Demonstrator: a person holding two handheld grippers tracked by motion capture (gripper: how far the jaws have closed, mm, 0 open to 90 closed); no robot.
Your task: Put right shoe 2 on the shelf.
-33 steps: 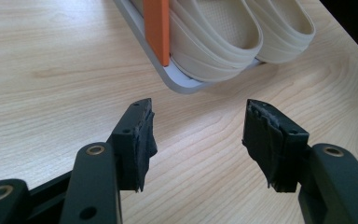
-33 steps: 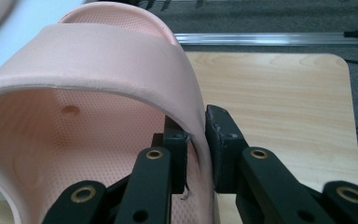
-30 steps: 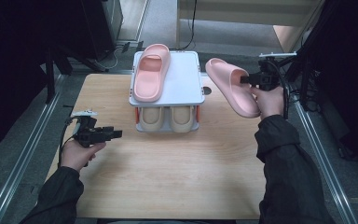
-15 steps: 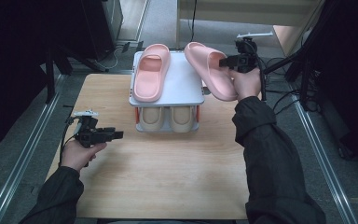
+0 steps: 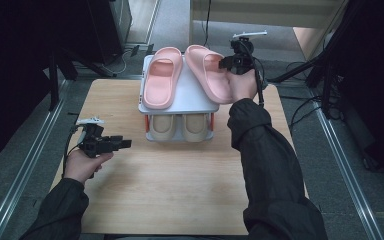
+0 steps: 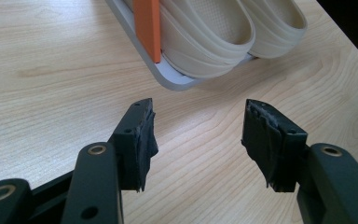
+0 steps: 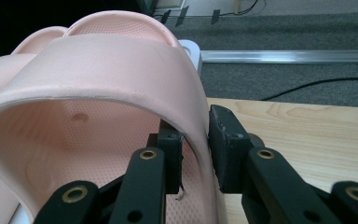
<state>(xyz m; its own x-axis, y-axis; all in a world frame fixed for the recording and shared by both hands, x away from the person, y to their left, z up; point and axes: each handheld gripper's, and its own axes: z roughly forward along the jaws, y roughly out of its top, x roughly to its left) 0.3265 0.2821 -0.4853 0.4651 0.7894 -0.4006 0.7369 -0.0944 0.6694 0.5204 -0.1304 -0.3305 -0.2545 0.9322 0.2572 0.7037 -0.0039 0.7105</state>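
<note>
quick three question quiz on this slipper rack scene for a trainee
1. True or false: the left gripper holds a slipper.
2. Which pair lies on the lower shelf of the rack? A) pink slippers B) beige slippers C) black shoes
3. Which part of the right-hand pink slipper sits between the right gripper's jaws?

Key
1. False: its jaws stand open over the wooden table, nothing between them.
2. B.
3. The strap; the jaws have just been opening, with the strap between them. The slipper lies on the top shelf beside the left-hand pink slipper.
</note>
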